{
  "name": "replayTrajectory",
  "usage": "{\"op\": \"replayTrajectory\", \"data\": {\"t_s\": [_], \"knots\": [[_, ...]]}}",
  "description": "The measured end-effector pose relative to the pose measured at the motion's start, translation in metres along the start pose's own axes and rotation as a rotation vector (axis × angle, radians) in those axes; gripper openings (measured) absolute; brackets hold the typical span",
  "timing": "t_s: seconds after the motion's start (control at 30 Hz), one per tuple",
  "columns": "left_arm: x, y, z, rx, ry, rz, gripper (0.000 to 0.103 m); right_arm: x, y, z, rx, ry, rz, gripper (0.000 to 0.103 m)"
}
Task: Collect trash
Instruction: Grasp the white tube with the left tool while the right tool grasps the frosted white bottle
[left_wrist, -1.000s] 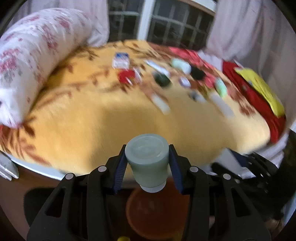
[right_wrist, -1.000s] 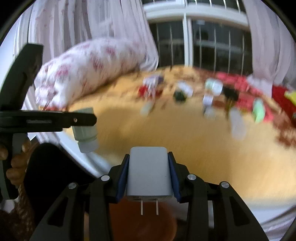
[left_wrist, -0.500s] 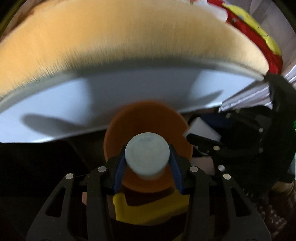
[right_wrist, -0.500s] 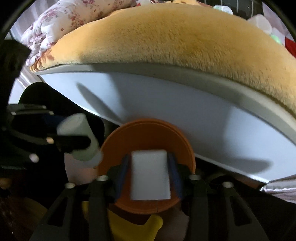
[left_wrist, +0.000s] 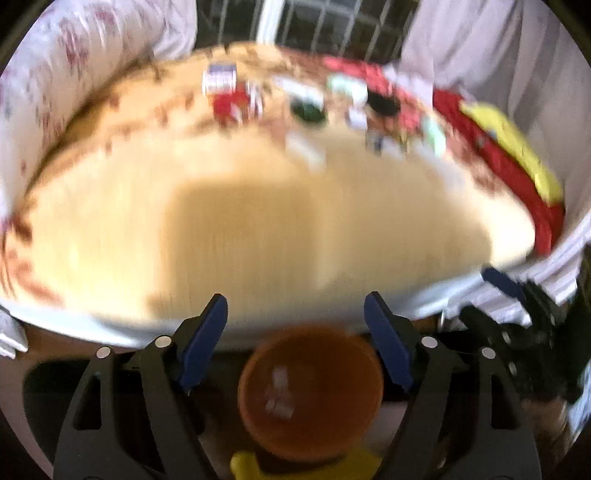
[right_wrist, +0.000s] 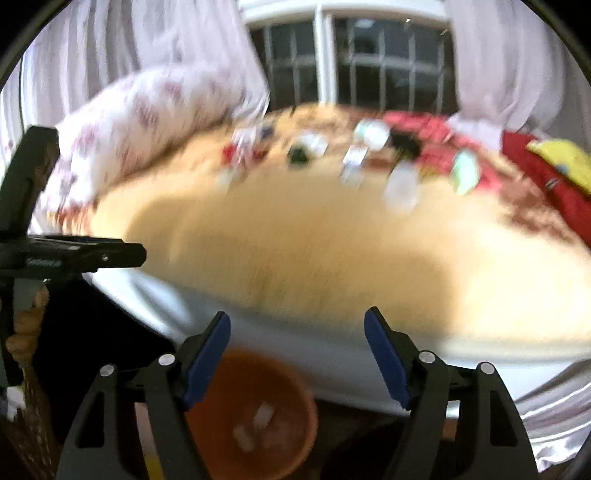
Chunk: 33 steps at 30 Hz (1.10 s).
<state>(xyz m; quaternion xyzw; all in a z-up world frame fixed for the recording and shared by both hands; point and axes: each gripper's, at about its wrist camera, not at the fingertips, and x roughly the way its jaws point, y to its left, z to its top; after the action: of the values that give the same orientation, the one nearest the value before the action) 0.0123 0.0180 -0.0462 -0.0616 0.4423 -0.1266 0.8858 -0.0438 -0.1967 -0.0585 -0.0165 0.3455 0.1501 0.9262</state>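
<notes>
Below both grippers, pale trash pieces (left_wrist: 279, 393) are seen inside the round orange plastic bin (left_wrist: 310, 439); the left gripper (left_wrist: 295, 338) and right gripper (right_wrist: 297, 354) are held spread, empty.

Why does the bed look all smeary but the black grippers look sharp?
Left wrist view: the blanket smears from camera motion, while the left gripper stays sharp because it rides with the camera. Right wrist view: the same, around the right gripper.
</notes>
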Motion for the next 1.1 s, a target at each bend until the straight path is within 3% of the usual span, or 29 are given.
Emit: {"op": "replayTrajectory", "data": {"t_s": [0.07, 0.23, 0.43, 0.6, 0.67, 0.7, 0.77, 0.8, 0.87, 1.1], "knots": [[0.001, 0.006, 0.028, -0.010, -0.038, 0.012, 0.075, -0.010, -0.007, 0.015, 0.002, -0.069, -0.044, 0.076], [0.019, 0.004, 0.065, -0.040, -0.081, 0.053, 0.075, -0.013, -0.020, 0.030, 0.002, -0.131, -0.079, 0.078], [0.044, 0.000, 0.096, -0.094, -0.105, 0.076, 0.075, -0.005, -0.022, 0.035, -0.006, -0.160, -0.098, 0.078], [0.081, -0.002, 0.111, -0.114, -0.064, 0.145, 0.075, -0.001, -0.025, 0.036, -0.014, -0.170, -0.109, 0.078], [0.098, -0.001, 0.113, -0.120, -0.036, 0.164, 0.066, -0.001, -0.027, 0.039, -0.017, -0.174, -0.115, 0.078], [0.103, 0.000, 0.113, -0.117, -0.031, 0.176, 0.057, -0.001, -0.028, 0.039, -0.016, -0.176, -0.117, 0.078], [0.105, 0.001, 0.112, -0.094, -0.059, 0.202, 0.035, 0.000, -0.031, 0.039, -0.013, -0.177, -0.120, 0.078], [0.104, 0.003, 0.111, -0.083, -0.074, 0.177, 0.018, 0.001, -0.034, 0.039, -0.008, -0.176, -0.121, 0.078], [0.099, 0.012, 0.108, -0.101, -0.080, 0.135, 0.018, 0.003, -0.036, 0.038, -0.002, -0.172, -0.121, 0.078], [0.069, 0.016, 0.095, -0.074, -0.126, 0.127, 0.018, 0.018, -0.043, 0.050, -0.015, -0.168, -0.173, 0.078]]}}
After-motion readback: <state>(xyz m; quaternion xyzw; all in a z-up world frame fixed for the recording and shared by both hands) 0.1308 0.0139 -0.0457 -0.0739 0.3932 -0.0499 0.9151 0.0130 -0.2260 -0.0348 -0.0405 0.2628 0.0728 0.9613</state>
